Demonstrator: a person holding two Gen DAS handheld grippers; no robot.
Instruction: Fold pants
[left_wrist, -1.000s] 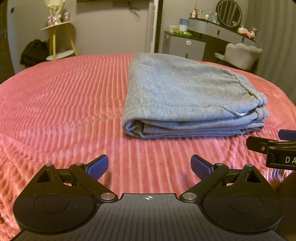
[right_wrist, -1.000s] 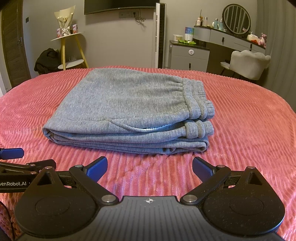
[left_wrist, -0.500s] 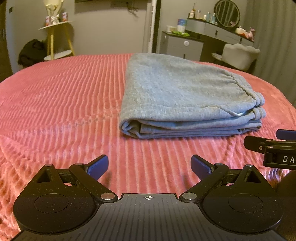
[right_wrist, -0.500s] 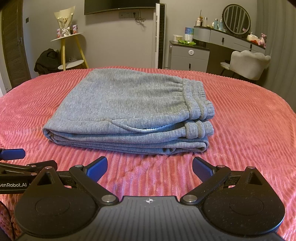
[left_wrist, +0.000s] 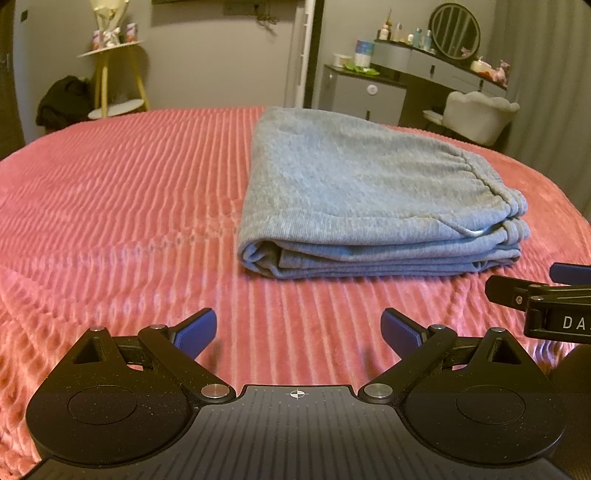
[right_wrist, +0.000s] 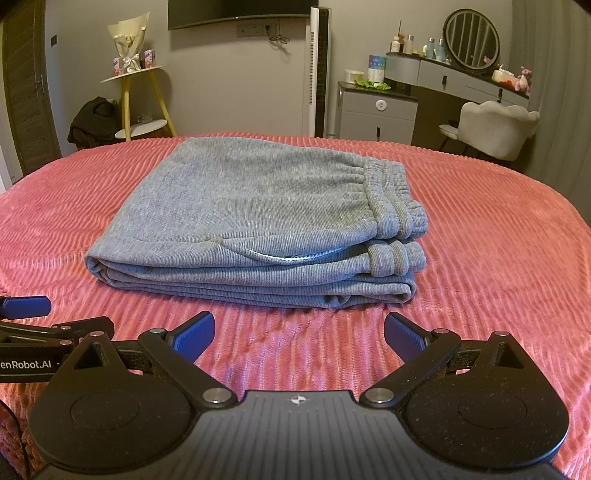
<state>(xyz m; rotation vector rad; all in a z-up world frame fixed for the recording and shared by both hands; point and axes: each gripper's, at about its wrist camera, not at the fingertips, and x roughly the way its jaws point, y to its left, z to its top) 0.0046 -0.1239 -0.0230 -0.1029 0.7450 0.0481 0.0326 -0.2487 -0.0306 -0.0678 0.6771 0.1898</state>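
One pair of grey pants (right_wrist: 258, 221) is seen folded into a thick, roughly rectangular stack of soft ribbed knit, lying flat on the bed just ahead of the fingers of both grippers. Several layers are shown at the near edge, and the gathered elastic waistband (right_wrist: 391, 199) is bunched in rounded ridges at the right end of the stack. A pocket opening with a pale lining is visible on the near side. The stack is rested on a pink bedspread (right_wrist: 480, 240) of plush fabric with raised parallel ribs.

The fingers (right_wrist: 194, 334) of the right gripper (right_wrist: 299, 338) are spread wide and nothing is held between them; they are kept short of the pants without contact. The fingers (left_wrist: 195, 332) of the left gripper (left_wrist: 299, 334) are likewise parted and empty, with the pants ahead and to the right of them. Two grippers are counted, each with two blue-padded black fingers, and each is glimpsed at the edge of the other's view.

Compared with a second ago, the pants are shown slightly further left in the left wrist view, while the right wrist view is almost unchanged; the fold is undisturbed.

Beyond the bed, one yellow-legged side table (right_wrist: 136, 107), one round mirror (right_wrist: 471, 38) and one pale upholstered chair (right_wrist: 495, 125) are seen.
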